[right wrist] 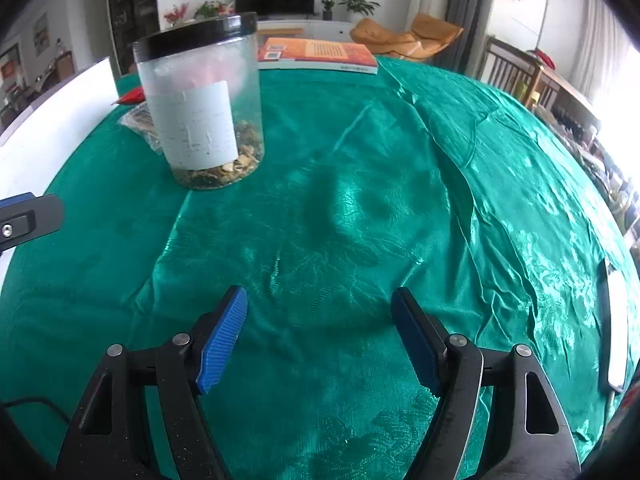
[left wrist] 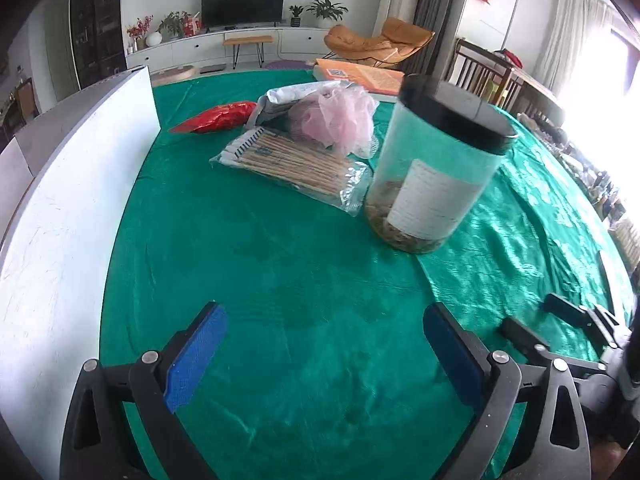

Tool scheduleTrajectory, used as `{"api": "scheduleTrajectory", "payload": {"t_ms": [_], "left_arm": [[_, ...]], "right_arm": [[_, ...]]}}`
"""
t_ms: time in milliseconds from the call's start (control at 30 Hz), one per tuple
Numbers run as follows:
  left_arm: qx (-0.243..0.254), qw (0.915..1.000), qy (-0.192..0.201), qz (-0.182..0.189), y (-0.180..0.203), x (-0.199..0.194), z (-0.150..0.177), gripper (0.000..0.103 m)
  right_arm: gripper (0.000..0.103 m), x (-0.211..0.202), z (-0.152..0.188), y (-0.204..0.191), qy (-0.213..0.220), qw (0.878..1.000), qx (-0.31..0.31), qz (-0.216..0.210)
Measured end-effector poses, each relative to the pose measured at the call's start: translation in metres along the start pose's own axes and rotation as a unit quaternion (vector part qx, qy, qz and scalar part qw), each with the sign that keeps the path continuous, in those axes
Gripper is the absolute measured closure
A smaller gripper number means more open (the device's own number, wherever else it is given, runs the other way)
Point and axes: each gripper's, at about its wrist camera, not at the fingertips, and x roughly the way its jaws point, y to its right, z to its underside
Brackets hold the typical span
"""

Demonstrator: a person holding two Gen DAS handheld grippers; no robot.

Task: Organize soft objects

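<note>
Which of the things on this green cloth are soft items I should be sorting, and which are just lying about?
Likely for the job:
- pink mesh bath puff
- red crinkly packet
- silver foil bag
- clear bag of sticks

Lying about:
- black-lidded jar, rigid
- orange book
- white board
- phone at the cloth's edge
</note>
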Motion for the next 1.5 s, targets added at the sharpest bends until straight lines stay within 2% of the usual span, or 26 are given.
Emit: {"api": "scheduleTrajectory", "payload": {"t_ms": [167, 200, 333, 700, 1500], "left_arm": [[-0.012, 0.9996, -0.02, -0.014, -0.017, 0.033, -0.002, 0.005], [-0.003, 0.9997, -0.008, -0.024, -0.017, 0.034, -0.002, 0.004], [0.026, 0.9987, -0.006, -0.043, -0.014, 0.041, -0.001, 0.002], [0.031, 0.9987, -0.006, -0.041, -0.012, 0.039, 0.002, 0.0], [0.031, 0.9986, -0.006, -0.041, -0.012, 0.039, 0.002, 0.0]], "right_arm": [[0.02, -0.001, 0.005, 0.007, -0.005, 1.0, 0.026, -0.006], [0.019, -0.001, 0.006, 0.008, -0.005, 1.0, 0.028, -0.006], [0.016, -0.001, 0.006, 0.008, -0.006, 1.0, 0.03, -0.004], [0.011, 0.001, 0.004, 0.007, -0.007, 0.999, 0.03, -0.008], [0.01, 0.001, 0.004, 0.007, -0.007, 0.999, 0.03, -0.009]]}}
